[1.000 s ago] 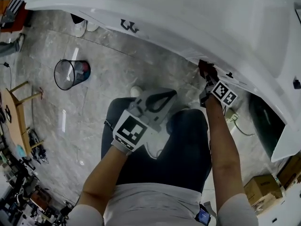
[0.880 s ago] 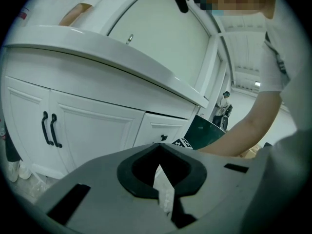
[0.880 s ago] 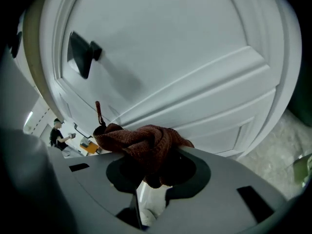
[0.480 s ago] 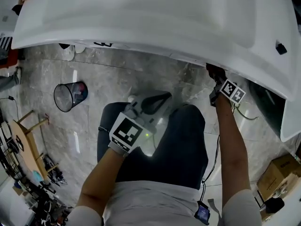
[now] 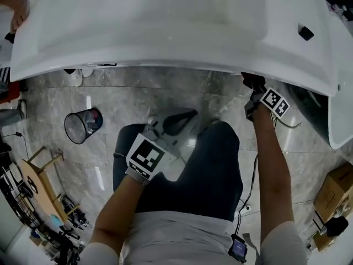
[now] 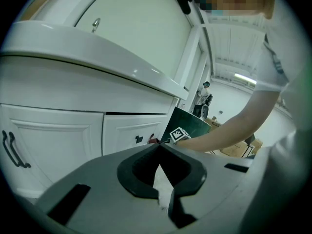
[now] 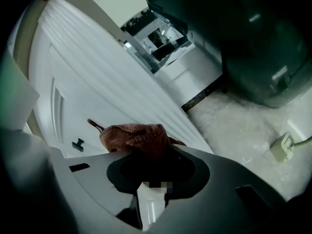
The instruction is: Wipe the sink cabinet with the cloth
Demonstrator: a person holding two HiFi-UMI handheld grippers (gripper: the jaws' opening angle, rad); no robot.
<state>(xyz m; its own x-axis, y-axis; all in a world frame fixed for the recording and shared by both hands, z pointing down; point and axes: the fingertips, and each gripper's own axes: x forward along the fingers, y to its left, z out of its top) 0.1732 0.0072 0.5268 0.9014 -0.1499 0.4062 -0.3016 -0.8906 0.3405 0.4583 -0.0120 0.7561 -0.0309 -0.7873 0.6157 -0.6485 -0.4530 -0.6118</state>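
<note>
Far left in head view: wire-mesh waste bin (image 5: 83,125) on the grey marble-pattern floor (image 5: 138,87).

Left gripper (image 5: 193,114) hangs over the person's lap, well clear of the cabinet. Its own view shows the jaw tips pressed together, with nothing in the oval gap behind them. Only that view shows the sink cabinet (image 6: 48,140) head-on: white panelled doors, smooth finish, a dark curved bar handle (image 6: 12,150) at left and a small dark knob (image 6: 139,139) on the next door. The glossy white sink (image 5: 165,32) overhangs, so head view hides those fronts.

Right gripper (image 5: 251,87) is up under the sink's front lip. Head view gives only a dark blob at the tips. The right gripper view resolves it: the jaws pinch a rust-brown cloth (image 7: 136,138), nubby terry weave, bunched, up against a white panelled door just beside the knob.

Right of that: a rounded dark green bin (image 7: 263,48), a pale plug (image 7: 282,147) on the floor, and a cardboard box (image 5: 336,189) at head view's right edge.
</note>
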